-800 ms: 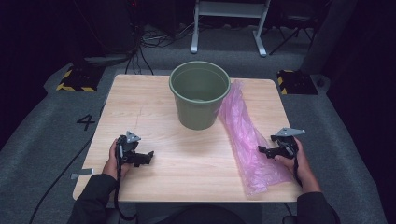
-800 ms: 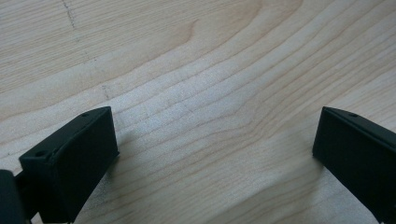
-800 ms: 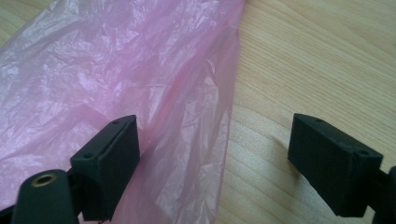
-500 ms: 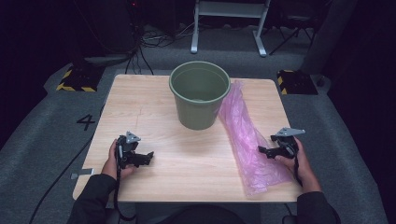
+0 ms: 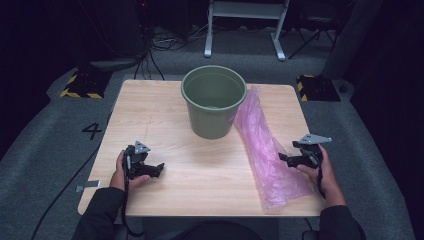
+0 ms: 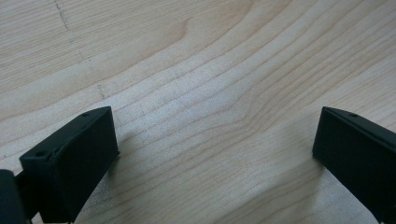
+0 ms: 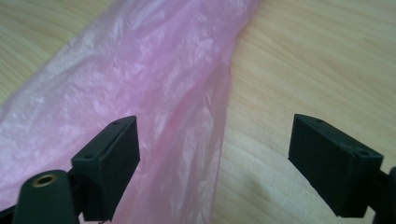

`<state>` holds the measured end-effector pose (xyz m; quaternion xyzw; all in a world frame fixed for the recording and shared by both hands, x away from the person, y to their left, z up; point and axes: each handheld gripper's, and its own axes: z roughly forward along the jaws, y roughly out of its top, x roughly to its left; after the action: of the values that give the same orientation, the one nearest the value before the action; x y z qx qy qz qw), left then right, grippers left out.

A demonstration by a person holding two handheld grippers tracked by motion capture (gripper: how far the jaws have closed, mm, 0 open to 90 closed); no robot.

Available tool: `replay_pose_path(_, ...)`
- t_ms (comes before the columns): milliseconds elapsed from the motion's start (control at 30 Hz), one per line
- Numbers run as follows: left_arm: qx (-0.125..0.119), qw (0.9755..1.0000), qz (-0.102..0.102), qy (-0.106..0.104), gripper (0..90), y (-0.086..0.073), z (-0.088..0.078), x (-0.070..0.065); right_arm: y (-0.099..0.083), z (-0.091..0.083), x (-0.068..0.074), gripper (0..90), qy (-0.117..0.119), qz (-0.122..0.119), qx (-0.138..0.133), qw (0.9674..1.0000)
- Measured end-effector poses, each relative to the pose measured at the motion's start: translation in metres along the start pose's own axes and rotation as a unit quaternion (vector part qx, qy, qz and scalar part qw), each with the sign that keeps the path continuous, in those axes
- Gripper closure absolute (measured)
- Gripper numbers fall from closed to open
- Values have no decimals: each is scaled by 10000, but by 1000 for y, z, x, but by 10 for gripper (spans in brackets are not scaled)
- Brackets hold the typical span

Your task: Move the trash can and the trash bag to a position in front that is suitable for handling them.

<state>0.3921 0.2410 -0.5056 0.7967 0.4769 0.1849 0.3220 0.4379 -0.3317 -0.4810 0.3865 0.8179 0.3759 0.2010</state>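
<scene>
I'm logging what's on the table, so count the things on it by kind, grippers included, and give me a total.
Green bucket: 1
Pink plastic bag: 1
Handheld grippers: 2, the left gripper and the right gripper, both open
Total: 4

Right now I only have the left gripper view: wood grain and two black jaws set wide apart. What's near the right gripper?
Observer: The right gripper sits at the edge of a pink plastic bag lying along the table's right side.
Operator: Holding it?
Observer: No. The right gripper view has its jaws open, one jaw over the bag's edge, the other over bare wood.
Operator: Anything else out there?
Observer: A green bucket stands upright at the table's far middle, the bag's far end beside it.
</scene>
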Motion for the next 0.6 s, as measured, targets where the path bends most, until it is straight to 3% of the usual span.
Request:
replay_pose_path(400, -13, 10000, 24, -20, 4, 0, 0, 0, 39, -14, 21, 173, 191, -367, -439, 9982)
replay_pose_path(600, -9, 10000, 22, -22, 5, 0, 0, 0, 54, -14, 23, 174, 180, -442, -501, 9976)
